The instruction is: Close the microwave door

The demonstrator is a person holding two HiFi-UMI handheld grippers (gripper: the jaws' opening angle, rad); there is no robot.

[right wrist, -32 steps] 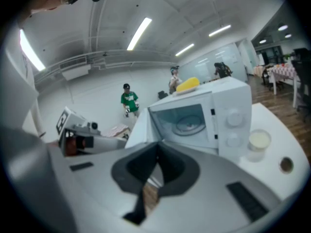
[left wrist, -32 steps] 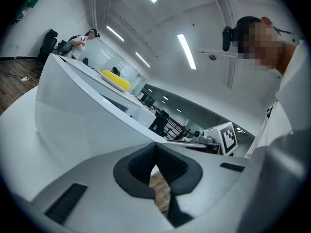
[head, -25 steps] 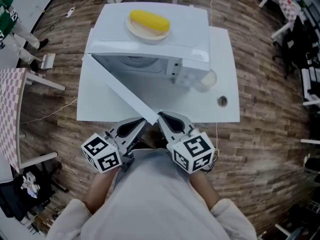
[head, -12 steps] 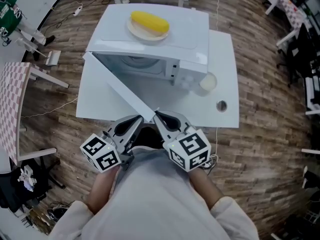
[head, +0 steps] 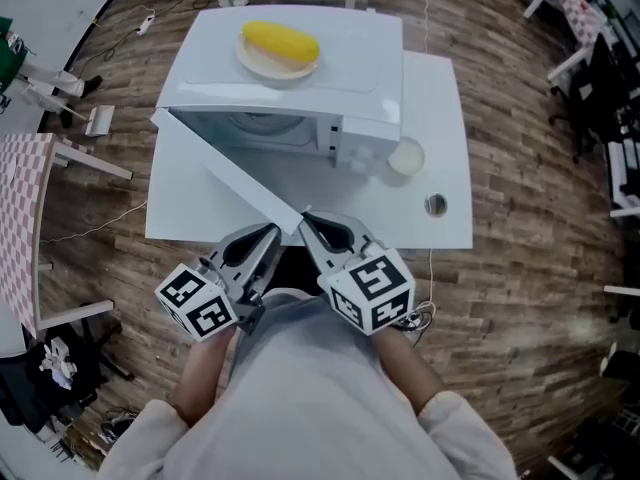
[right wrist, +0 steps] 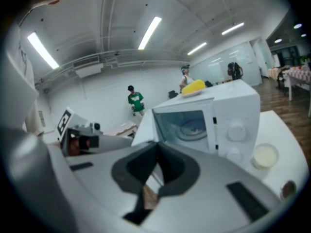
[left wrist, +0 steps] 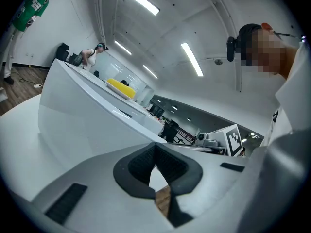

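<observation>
I counted one microwave (head: 300, 83) with one door (head: 235, 183), one plate (head: 255, 65) carrying one yellow item (head: 281, 41), and one white table (head: 445, 118) bearing one cup (head: 406, 156) and one small round disc (head: 434, 205). I had two grippers in view, the left gripper (head: 273, 230) and the right gripper (head: 306, 218), and two marker cubes, the left cube (head: 197, 301) and the right cube (head: 371, 288). The right gripper view gave me three people far off: a person in green (right wrist: 135, 101), a second person (right wrist: 184, 76) and a third person (right wrist: 234, 71).

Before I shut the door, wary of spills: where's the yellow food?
Head view, top centre: the yellow food lies on a pale round plate atop the white microwave.
</observation>
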